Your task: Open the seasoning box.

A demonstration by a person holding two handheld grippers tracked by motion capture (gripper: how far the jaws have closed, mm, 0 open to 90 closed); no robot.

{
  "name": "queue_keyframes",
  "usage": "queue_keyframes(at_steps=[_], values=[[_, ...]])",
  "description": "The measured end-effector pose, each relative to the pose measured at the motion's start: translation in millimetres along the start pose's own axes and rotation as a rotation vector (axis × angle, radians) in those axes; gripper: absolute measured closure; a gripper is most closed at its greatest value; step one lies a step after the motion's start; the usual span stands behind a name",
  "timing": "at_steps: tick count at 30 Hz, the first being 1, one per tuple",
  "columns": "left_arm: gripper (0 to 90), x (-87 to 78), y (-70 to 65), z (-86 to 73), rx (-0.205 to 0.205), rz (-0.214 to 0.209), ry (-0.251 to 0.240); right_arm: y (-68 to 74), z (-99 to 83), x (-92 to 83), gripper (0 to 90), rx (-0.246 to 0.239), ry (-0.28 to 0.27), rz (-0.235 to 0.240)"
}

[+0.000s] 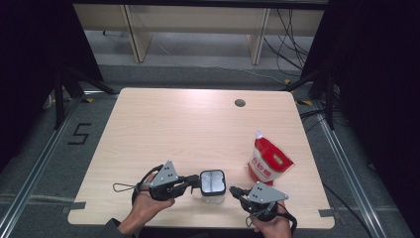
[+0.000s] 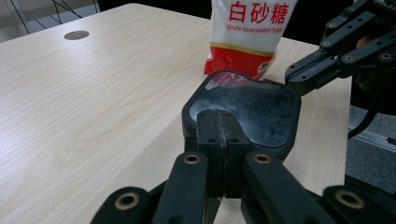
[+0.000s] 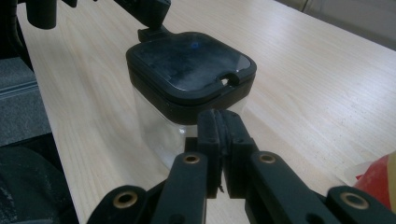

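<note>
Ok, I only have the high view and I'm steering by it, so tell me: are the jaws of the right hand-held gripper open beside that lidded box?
Observer: No. The right gripper view shows the right hand-held gripper with its jaws shut and nothing between them, right in front of the box.
Operator: And the left one?
Observer: The left hand-held gripper is shut too, with its tips at the near rim of the lid.
Operator: What's in the pouch?
Observer: The pouch is printed White Granulated Sugar.
</note>
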State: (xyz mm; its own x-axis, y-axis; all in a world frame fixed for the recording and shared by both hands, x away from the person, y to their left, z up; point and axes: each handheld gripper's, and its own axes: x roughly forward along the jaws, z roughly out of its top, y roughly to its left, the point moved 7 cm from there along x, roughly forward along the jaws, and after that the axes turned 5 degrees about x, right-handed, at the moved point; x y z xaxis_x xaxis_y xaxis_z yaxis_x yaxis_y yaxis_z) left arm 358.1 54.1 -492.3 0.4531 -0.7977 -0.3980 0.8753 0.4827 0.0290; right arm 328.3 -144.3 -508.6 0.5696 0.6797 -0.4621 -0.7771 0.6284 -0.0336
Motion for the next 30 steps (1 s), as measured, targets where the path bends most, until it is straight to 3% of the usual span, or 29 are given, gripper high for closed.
queue_keyframes(at_steps=[3, 16, 19, 24, 26, 27, 30], values=[[88.8, 1.3, 0.0, -0.8, -0.003, -0.011, -0.02, 0.0, 0.7, 1.4, 89.5, 0.001, 0.006, 0.0], [86.8, -1.4, -1.9, -0.6, 0.002, -0.007, -0.011, 3.3, -0.5, 4.5, 89.9, 0.01, 0.021, 0.019], [86.6, -1.9, -2.1, -0.7, -0.01, -0.008, -0.01, 2.3, -0.9, 5.2, 89.9, -0.008, 0.022, 0.021], [86.1, -3.6, 1.4, -0.5, 0.03, -0.005, -0.004, 3.3, -1.1, 5.6, 89.9, -0.008, 0.023, 0.023], [86.5, -3.2, -0.5, -1.1, 0.007, 0.002, -0.014, 3.4, -0.8, 5.7, 89.8, -0.009, 0.022, 0.025], [86.8, -3.0, -0.4, -0.6, 0.024, 0.001, -0.01, 3.5, -0.6, 5.8, 89.8, -0.01, 0.021, 0.026], [86.8, -3.6, -0.4, -1.0, 0.022, 0.005, -0.007, 3.6, -0.9, 5.9, 89.9, -0.011, 0.024, 0.025]])
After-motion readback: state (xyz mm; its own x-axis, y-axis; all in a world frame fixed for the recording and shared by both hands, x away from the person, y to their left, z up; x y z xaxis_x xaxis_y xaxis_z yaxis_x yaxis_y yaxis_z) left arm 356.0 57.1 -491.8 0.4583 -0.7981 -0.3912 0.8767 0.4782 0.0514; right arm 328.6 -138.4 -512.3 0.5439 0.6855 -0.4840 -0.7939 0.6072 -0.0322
